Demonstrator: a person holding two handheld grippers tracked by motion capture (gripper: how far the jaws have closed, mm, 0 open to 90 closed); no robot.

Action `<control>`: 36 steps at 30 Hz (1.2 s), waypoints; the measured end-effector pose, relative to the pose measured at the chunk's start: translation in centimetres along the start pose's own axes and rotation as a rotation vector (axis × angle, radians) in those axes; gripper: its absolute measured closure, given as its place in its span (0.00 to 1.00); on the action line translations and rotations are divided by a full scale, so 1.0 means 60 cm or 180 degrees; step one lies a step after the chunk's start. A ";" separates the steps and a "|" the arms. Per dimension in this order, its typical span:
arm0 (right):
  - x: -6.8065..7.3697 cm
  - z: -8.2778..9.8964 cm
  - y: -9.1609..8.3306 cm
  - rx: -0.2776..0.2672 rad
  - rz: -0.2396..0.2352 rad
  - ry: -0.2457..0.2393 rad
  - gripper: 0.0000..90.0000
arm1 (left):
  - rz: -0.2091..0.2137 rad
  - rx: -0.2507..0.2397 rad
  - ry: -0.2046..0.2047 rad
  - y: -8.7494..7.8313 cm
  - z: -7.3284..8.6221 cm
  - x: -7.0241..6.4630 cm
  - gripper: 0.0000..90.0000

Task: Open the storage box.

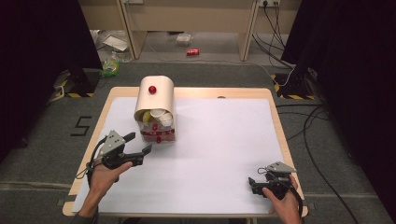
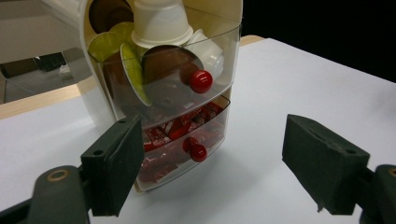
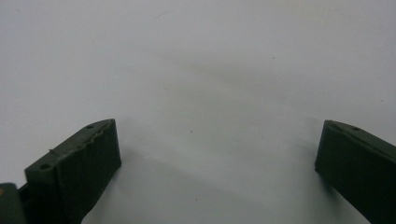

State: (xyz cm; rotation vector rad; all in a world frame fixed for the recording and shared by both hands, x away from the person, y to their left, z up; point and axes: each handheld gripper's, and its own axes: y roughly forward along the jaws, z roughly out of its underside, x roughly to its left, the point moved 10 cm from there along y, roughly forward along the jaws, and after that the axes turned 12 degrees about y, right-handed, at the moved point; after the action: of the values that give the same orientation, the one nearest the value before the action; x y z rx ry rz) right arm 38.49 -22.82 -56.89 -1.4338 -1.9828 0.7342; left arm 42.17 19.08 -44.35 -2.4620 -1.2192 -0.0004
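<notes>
Clear drawer box [image 1: 155, 116] is sitting just ahead of the left gripper [image 1: 140, 143] (jaws gaping, nothing between); right gripper [image 1: 254, 181] is idling agape too.

Dim room – soft shadows, pics slightly blurry.

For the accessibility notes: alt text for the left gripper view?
A small drawer unit stands on a white table: coffee pods in the top drawer, red packets below, red knobs. The left gripper faces it, open, holding nothing.
</notes>
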 end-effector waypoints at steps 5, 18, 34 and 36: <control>0.000 0.000 0.000 0.0000 -0.0002 0.0000 0.00 | -0.0003 -0.0043 0.0042 0.002 -0.016 -0.002 0.24; 0.000 0.000 0.000 0.0001 -0.0002 0.0001 0.00 | -0.0043 -0.0102 0.0220 0.014 -0.056 0.002 0.25; 0.000 0.000 0.000 -0.0001 0.0000 -0.0001 0.00 | -0.0053 -0.0086 0.0289 0.038 -0.072 0.012 0.25; 0.000 0.000 0.000 -0.0001 -0.0001 0.0001 0.00 | -0.0048 -0.0086 0.0302 0.041 -0.074 0.012 0.25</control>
State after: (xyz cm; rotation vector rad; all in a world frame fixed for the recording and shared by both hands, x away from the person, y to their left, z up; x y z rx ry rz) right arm 38.50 -22.82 -56.89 -1.4337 -1.9829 0.7337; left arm 45.26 16.76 -40.96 -2.4460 -1.2047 -0.1370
